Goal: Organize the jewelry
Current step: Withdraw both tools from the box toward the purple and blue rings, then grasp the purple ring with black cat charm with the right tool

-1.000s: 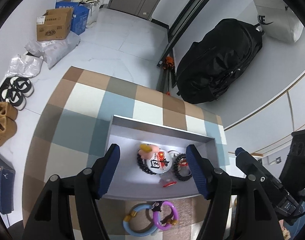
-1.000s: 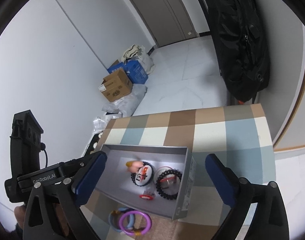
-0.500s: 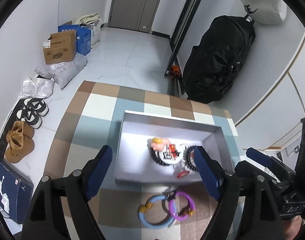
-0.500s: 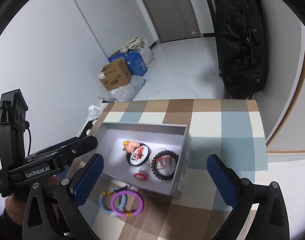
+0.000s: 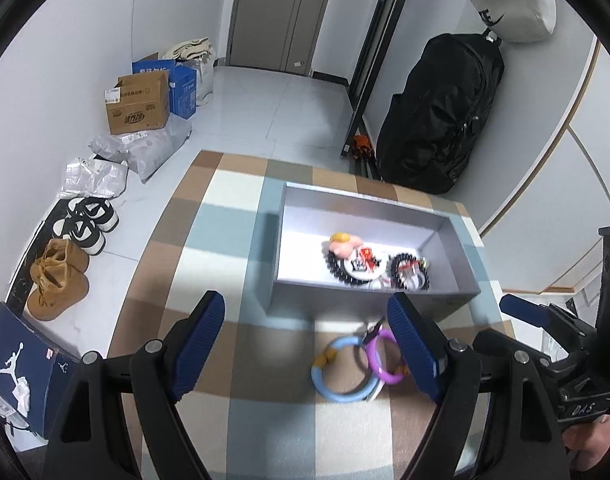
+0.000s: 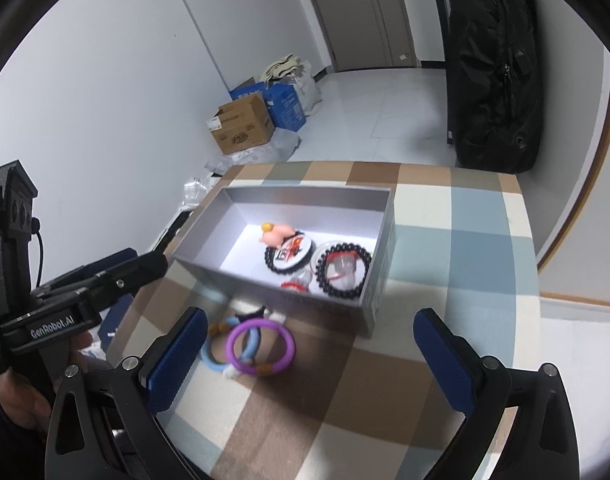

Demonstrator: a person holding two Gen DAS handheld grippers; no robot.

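Here we see the checked tablecloth (image 5: 233, 216), then the grey box (image 5: 453, 224) with bead bracelets (image 6: 343, 270), half hidden by its near wall. Both the left gripper (image 5: 307, 346) and right gripper (image 6: 309, 346) stand apart, empty. The blurred rings (image 6: 261, 346) lie before the box.

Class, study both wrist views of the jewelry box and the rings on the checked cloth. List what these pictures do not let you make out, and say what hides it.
- Small red item in the grey box: left wrist view, the near wall cuts it off.
- Purple ring: left wrist view, partly behind a finger of the left gripper.
- Dark piece joining the purple and blue ring: right wrist view, blurred, too small to identify.
- Print on the round tag: blurred.
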